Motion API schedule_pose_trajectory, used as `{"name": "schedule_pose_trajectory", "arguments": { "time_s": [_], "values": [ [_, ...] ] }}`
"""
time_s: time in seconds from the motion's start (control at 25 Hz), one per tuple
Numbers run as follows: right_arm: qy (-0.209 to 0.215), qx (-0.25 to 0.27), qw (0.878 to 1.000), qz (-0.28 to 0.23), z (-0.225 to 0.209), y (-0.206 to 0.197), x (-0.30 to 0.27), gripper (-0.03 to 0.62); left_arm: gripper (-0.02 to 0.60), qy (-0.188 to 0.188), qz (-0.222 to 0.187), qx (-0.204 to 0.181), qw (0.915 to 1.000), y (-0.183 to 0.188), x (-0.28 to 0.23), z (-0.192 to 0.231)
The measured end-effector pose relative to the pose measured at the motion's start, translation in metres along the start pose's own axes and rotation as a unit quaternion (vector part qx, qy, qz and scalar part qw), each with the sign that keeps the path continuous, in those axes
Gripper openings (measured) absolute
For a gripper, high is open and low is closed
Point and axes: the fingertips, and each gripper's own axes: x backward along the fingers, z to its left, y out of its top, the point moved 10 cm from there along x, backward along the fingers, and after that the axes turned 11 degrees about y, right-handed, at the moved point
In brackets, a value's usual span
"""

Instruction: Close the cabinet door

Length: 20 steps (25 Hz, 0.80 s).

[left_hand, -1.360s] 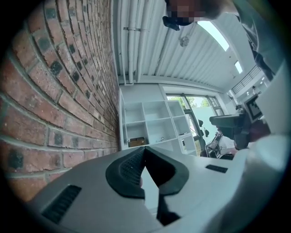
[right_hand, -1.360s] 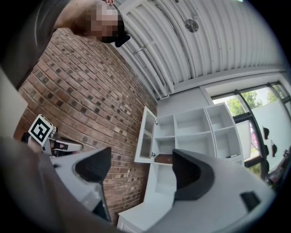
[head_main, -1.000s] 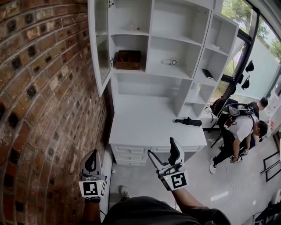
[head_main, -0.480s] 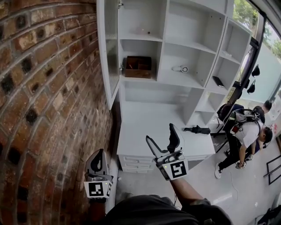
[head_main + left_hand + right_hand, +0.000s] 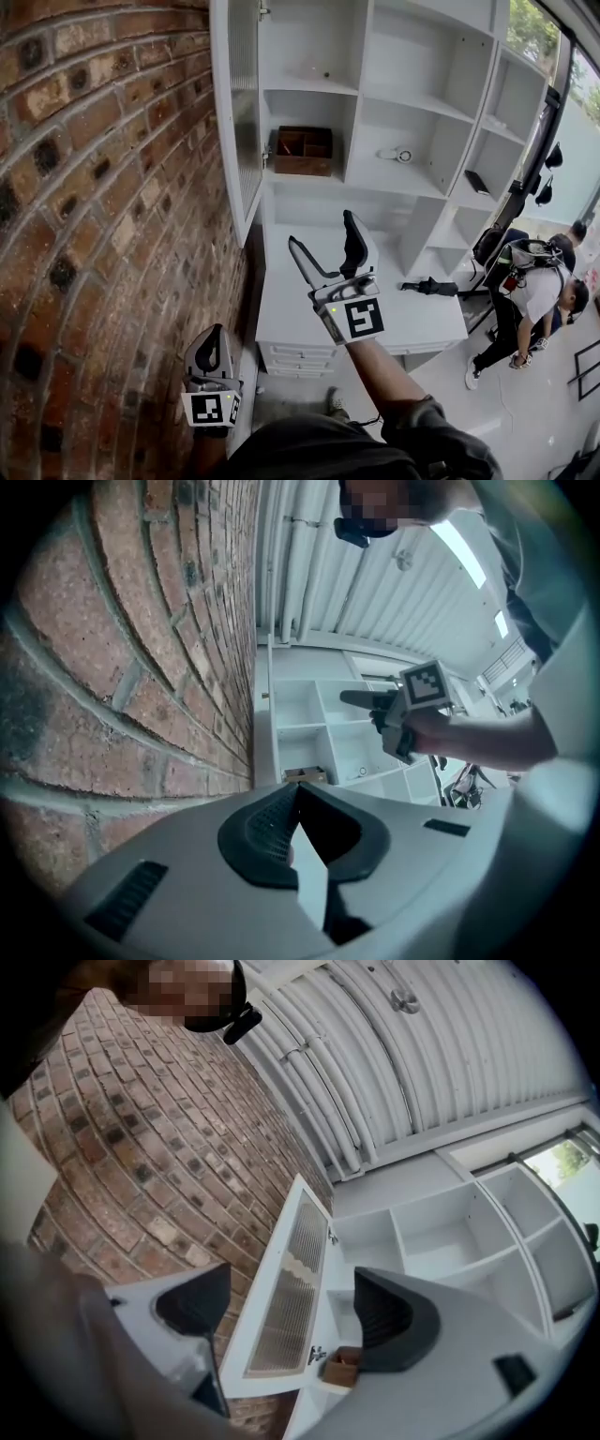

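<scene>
The white cabinet door [image 5: 239,103] with a ribbed glass panel stands swung open at the left, edge-on against the brick wall. My right gripper [image 5: 322,231] is open and empty, raised in front of the desk, below and to the right of the door and apart from it. In the right gripper view the door [image 5: 286,1297] and its latch [image 5: 316,1356] show between the wide-apart jaws of the right gripper [image 5: 291,1307]. My left gripper [image 5: 208,342] hangs low beside the wall, shut on nothing; in the left gripper view its pads [image 5: 281,817] meet.
A brick wall [image 5: 103,206] runs close on the left. A wooden box [image 5: 303,151] sits in the open shelf behind the door. A white desk [image 5: 281,309] with drawers stands below, a black object [image 5: 429,286] on it. People [image 5: 534,291] stand at the right.
My right gripper has risen and moved toward the cabinet, still open. The view has moved closer to the shelves. The left gripper stays low by the wall.
</scene>
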Motion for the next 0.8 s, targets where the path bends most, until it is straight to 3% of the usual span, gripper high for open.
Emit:
{"name": "schedule_pose_trajectory", "arguments": {
  "time_s": [0.36,0.8],
  "values": [
    [0.021,0.007,0.999,-0.04,-0.025,0.005,-0.097,0.413,0.002,0.043,-0.003,0.004,0.9991,-0.005,-0.013,-0.002],
    [0.043,0.046,0.997,-0.046,-0.026,0.01,-0.195,0.391,0.002,0.076,0.011,0.0,0.997,-0.011,-0.01,0.009]
  ]
}}
